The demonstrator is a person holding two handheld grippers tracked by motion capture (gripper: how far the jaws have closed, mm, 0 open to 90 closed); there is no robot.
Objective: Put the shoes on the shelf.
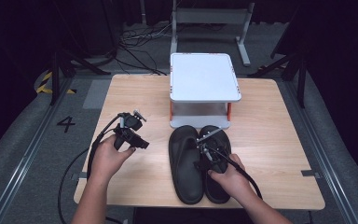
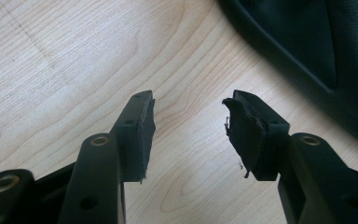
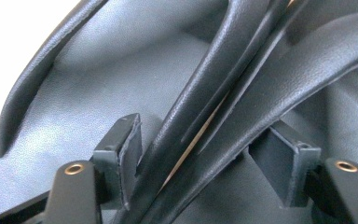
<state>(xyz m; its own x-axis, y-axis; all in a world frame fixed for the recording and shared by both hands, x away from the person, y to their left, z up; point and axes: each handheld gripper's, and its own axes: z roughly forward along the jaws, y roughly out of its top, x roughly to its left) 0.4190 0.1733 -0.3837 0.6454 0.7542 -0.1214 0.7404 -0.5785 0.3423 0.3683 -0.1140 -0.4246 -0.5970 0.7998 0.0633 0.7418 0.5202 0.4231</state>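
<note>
- The pair of black slippers (image 1: 198, 163) lies side by side on the near middle of the wooden table (image 1: 270, 140), toes toward the white two-tier rack (image 1: 204, 77) just behind them.
- In the right gripper view the two inner rims (image 3: 223, 107) of the slippers press together and run up between the jaws, one pad on each side of them.
- The right gripper (image 1: 204, 151) sits over that seam; its jaws straddle both rims and look to be touching them, so I judge it is clamping the pair together, though how firmly I cannot tell.
- The step in hand looks like taking both slippers in one pinch; the next move calls for a firm squeeze and a level lift so neither rim slips out.
- The left gripper (image 1: 131, 133) hovers over bare wood to the left, jaws spread wide and holding nothing, with the left slipper's edge (image 2: 307, 60) near it.
- Room: the rack's lower shelf opens just ahead of the toes, the table's near edge is close behind the heels, and there is free wood on both sides.
</note>
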